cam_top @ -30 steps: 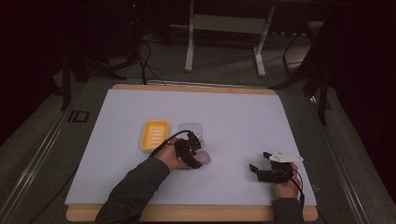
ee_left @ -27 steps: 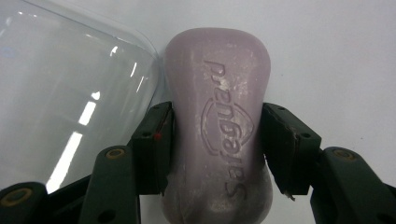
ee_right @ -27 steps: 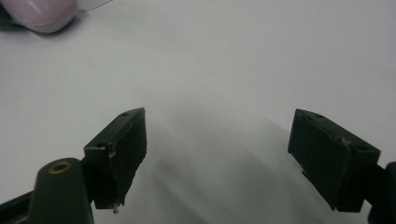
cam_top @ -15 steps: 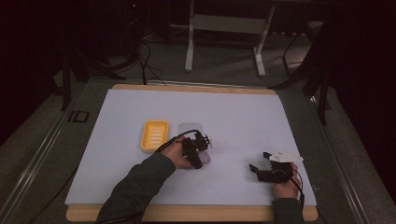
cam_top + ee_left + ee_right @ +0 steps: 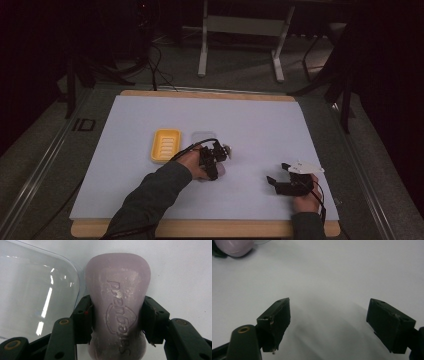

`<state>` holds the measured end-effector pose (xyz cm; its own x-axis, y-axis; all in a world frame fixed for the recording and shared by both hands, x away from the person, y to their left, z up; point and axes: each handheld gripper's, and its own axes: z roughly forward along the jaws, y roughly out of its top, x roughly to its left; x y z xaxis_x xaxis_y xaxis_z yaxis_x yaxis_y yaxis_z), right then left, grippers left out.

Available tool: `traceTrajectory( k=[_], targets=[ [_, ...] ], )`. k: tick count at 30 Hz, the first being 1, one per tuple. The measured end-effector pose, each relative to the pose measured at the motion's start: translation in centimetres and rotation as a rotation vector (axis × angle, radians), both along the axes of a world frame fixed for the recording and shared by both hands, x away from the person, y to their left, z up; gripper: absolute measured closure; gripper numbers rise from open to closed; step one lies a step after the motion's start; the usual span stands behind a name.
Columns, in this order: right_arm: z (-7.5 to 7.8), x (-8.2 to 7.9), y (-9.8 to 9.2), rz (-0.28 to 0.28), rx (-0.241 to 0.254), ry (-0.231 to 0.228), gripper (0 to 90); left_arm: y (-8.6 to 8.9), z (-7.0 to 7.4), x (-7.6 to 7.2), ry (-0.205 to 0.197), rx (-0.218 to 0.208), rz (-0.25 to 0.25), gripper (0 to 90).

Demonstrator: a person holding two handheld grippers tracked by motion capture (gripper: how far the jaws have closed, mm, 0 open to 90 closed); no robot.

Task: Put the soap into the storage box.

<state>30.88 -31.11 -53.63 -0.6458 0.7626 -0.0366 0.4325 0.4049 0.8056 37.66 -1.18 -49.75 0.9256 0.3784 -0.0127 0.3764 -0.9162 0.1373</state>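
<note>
Listing, largest first:

White table sheet [image 5: 260,125]: fills centre of high view; bare but for items below.

Yellow soap dish [image 5: 165,145]: left of centre in high view, ribbed floor, unoccupied.

Clear plastic lid [image 5: 32,290]: upper left of left gripper view, lying just beside the soap; faint in high view, right of the dish.

Pale lilac soap bar [image 5: 117,307]: centre of left gripper view, lettering embossed on top face, waisted at the middle. Judged rigid, moderately heavy for its size, smooth and likely slippery under hard pads; edges could dent or chip under a squeeze. Best hold judged at the narrow waist, across the short width, where the flared ends resist sliding out.

Left gripper [image 5: 215,157]: centre of high view; jaws recently closing, now pinching the bar at its waist, pads pressed on both flanks.

Right gripper [image 5: 334,322]: lower right of high view; jaws spread wide, nothing between, resting apart from the soap.
</note>
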Motion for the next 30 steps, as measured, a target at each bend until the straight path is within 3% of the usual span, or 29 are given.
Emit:
traceTrajectory(
  k=[16,30],
  targets=[
    [0.00,-0.01,0.01,0.001,-0.001,-0.001,19.0,-0.42,0.02,-0.33,0.004,0.039,-0.033,48.6],
    [0.00,-0.01,0.01,0.002,-0.002,-0.002,19.0,-0.13,0.24,-0.33,-0.005,0.019,-0.053,49.9]
  ],
)
